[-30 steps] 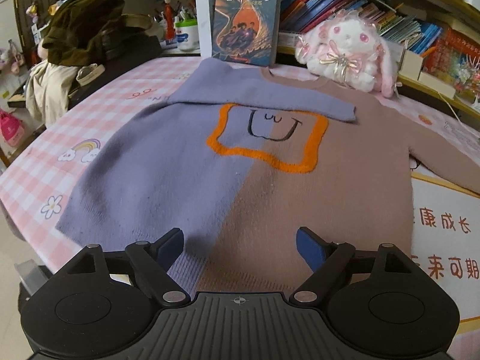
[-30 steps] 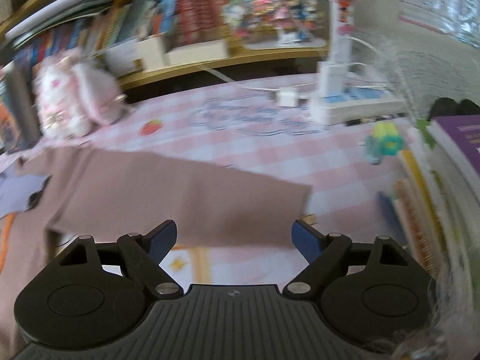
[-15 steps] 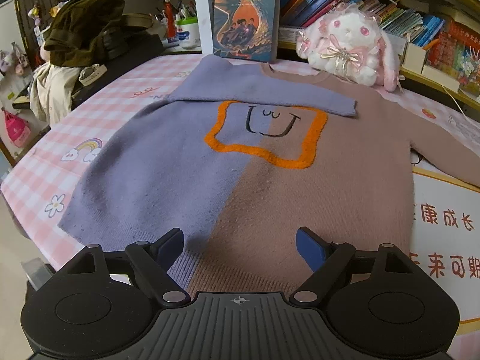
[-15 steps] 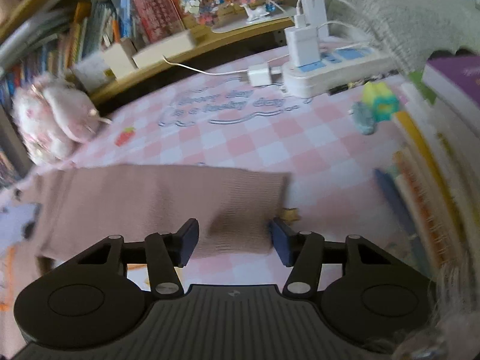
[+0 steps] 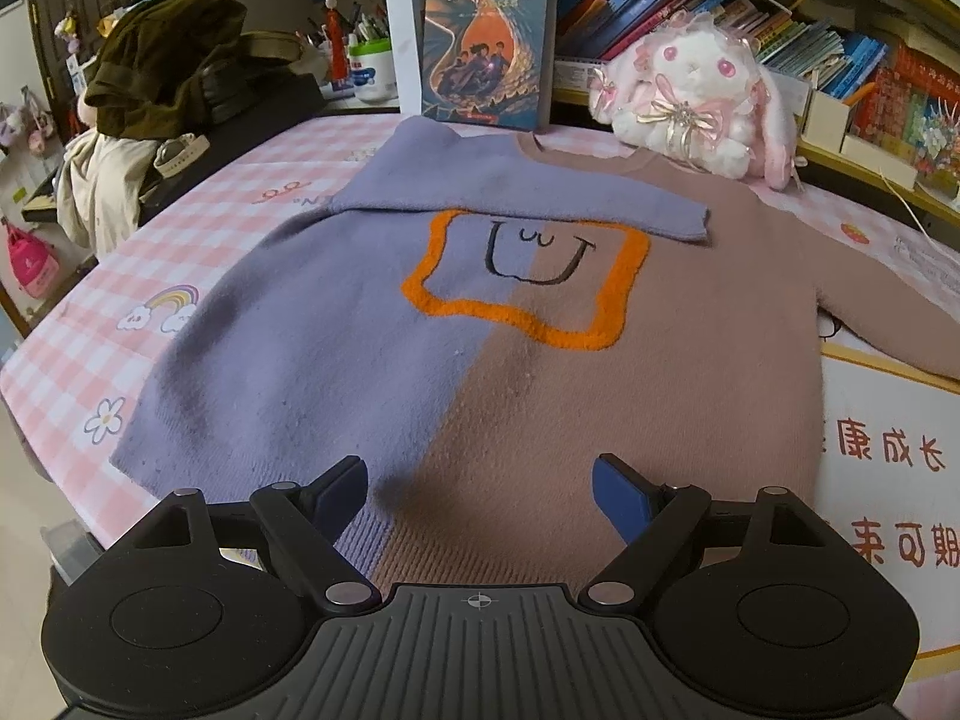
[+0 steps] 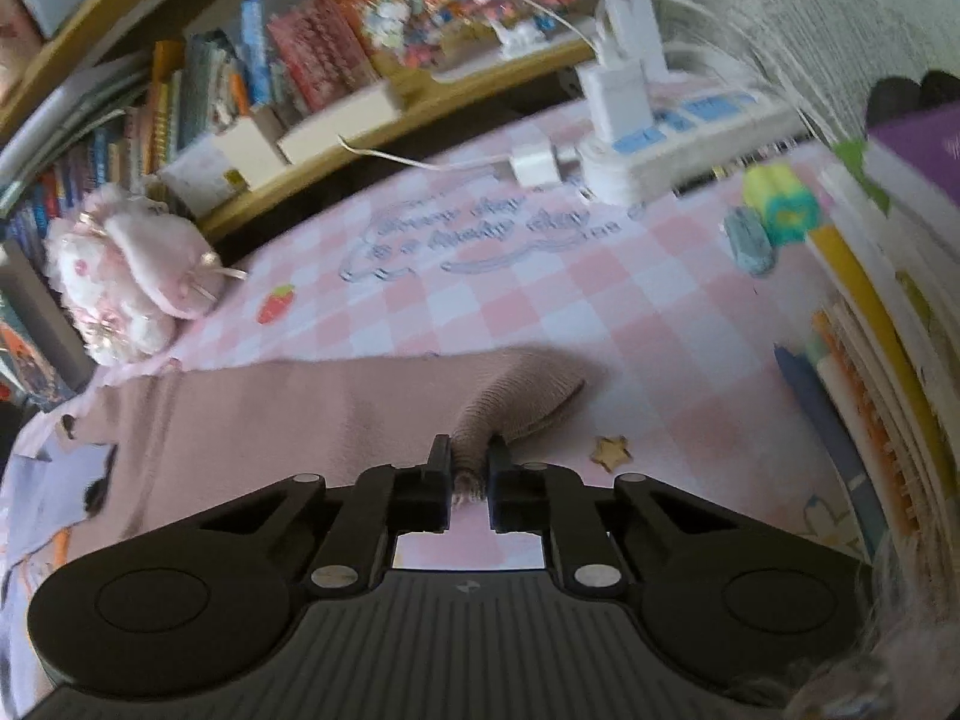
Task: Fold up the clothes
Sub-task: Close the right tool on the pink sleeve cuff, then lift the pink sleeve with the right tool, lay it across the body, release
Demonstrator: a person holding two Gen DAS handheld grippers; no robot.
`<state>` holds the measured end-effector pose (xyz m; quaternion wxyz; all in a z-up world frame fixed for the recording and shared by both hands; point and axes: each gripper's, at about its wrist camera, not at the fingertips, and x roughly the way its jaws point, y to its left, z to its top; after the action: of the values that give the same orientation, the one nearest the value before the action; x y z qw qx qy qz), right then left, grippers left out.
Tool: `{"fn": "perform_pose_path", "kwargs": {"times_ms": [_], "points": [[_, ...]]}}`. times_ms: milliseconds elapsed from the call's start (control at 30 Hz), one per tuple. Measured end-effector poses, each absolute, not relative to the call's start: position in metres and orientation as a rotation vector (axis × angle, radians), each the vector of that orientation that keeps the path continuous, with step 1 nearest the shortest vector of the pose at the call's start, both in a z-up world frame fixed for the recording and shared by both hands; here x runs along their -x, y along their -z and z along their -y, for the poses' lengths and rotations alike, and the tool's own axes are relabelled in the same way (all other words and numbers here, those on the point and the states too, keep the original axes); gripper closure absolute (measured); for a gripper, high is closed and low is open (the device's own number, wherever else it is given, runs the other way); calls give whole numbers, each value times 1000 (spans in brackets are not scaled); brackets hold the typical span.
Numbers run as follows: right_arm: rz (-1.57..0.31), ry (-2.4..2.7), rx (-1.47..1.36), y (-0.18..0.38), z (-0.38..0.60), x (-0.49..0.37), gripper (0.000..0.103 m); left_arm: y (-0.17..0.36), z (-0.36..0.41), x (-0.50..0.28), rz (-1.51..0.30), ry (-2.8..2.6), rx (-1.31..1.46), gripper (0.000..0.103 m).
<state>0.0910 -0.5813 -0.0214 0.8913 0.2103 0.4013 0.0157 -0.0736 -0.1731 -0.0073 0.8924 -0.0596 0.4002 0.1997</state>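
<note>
1. The right gripper [image 6: 468, 468] is seen clamped on the cuff of the brown sleeve [image 6: 336, 402] — the knit is pinched between the two narrowed fingers, and the fabric beyond them is bunched into a raised fold.
2. The left gripper [image 5: 480, 489] is held with its blue-padded fingers [image 5: 618, 498] wide apart above the hem of the sweater [image 5: 480, 372]; nothing is gripped between them.
3. The sweater is laid flat on the pink checked tablecloth [image 5: 78, 348], front up, purple on one half and brown on the other, with an orange frame and a drawn smiling face at the chest.
4. The purple sleeve [image 5: 516, 192] is folded across the sweater's chest, just above the orange frame, while the brown sleeve is stretched outward from the sweater's body over the tablecloth.
5. Behind the sweater's collar a Harry Potter book [image 5: 489, 30] is stood upright, and just beside it, at the sweater's brown shoulder, a white-and-pink plush rabbit [image 5: 696, 102] is seated.
6. Beyond the pinched cuff, away from the sweater, a white power strip [image 6: 678, 138] with plugged chargers is seen — near it a yellow-and-teal eraser [image 6: 780, 204].
7. A stack of books [image 6: 882, 312] is piled to the side of the cuff farthest from the sweater's body.
8. A small star shape [image 6: 612, 451] is seen on the tablecloth just beside the cuff.
</note>
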Motion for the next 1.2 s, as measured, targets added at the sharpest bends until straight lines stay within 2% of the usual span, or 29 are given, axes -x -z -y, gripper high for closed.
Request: {"fn": "perform_pose_path", "kwargs": {"times_ms": [533, 800, 1200], "points": [[-726, -270, -442, -62, 505, -93, 93, 2, 132, 77, -741, -315, 147, 18], [-668, -315, -360, -100, 410, -90, 94, 0, 73, 68, -707, -125, 87, 18], [-618, -301, -279, -117, 265, -100, 94, -15, -28, 84, -652, -6, 15, 18]]}}
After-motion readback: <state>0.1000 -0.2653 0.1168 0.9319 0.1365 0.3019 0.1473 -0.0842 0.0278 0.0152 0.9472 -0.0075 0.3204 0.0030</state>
